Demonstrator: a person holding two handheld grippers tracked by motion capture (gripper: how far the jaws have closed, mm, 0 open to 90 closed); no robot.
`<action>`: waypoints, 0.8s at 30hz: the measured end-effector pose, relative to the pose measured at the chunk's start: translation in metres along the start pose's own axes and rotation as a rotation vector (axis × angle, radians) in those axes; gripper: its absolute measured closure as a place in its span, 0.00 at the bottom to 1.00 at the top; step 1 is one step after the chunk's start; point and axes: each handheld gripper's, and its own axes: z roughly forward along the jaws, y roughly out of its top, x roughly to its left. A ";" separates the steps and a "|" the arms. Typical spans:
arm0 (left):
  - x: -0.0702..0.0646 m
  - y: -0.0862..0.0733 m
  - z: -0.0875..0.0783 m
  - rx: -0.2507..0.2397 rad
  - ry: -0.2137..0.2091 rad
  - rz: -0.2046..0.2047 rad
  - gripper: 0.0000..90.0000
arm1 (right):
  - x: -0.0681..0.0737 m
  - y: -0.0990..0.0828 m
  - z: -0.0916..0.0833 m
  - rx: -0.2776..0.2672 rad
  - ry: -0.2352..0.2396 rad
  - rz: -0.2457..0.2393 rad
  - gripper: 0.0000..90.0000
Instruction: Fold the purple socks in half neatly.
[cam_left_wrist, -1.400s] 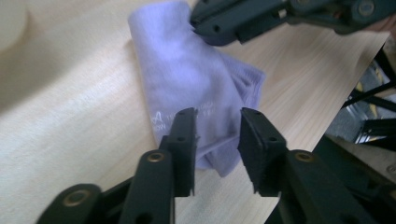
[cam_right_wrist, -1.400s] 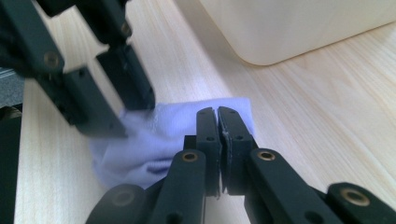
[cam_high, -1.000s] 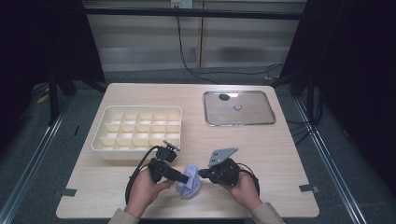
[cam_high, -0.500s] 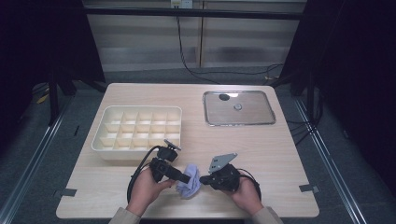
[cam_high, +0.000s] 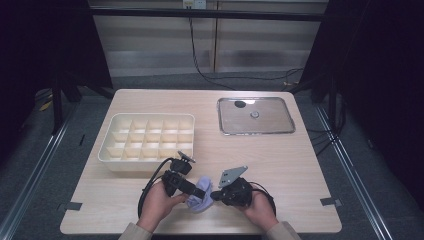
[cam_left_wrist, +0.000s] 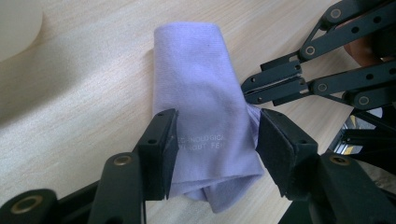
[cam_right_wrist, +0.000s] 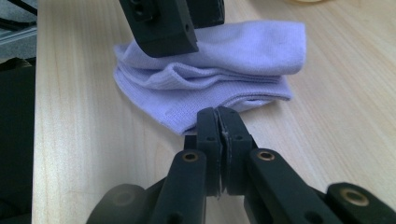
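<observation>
Left gripper (cam_high: 200, 192) and right gripper (cam_high: 216, 195) meet nose to nose over the folded lilac sock (cam_high: 201, 200) at the near table edge; both equally close.

Left gripper view: left gripper (cam_left_wrist: 212, 140) jaws have just been opening, pads straddle the sock (cam_left_wrist: 201, 107) without pressing; long axis runs straight ahead, away from the jaws.

Right gripper view: right gripper (cam_right_wrist: 218, 122) clamped on the sock (cam_right_wrist: 210, 79) hem; the sock lies crosswise ahead of it.
</observation>
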 end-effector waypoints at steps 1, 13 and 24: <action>0.000 0.000 0.000 -0.002 -0.001 -0.003 0.53 | 0.000 0.000 0.000 0.000 0.000 0.000 0.98; 0.005 0.000 -0.011 -0.013 0.036 -0.013 0.50 | 0.001 0.002 0.002 -0.001 0.004 -0.003 0.97; 0.011 -0.002 0.004 0.029 0.002 -0.039 0.47 | 0.002 0.003 0.003 0.001 0.002 -0.017 0.98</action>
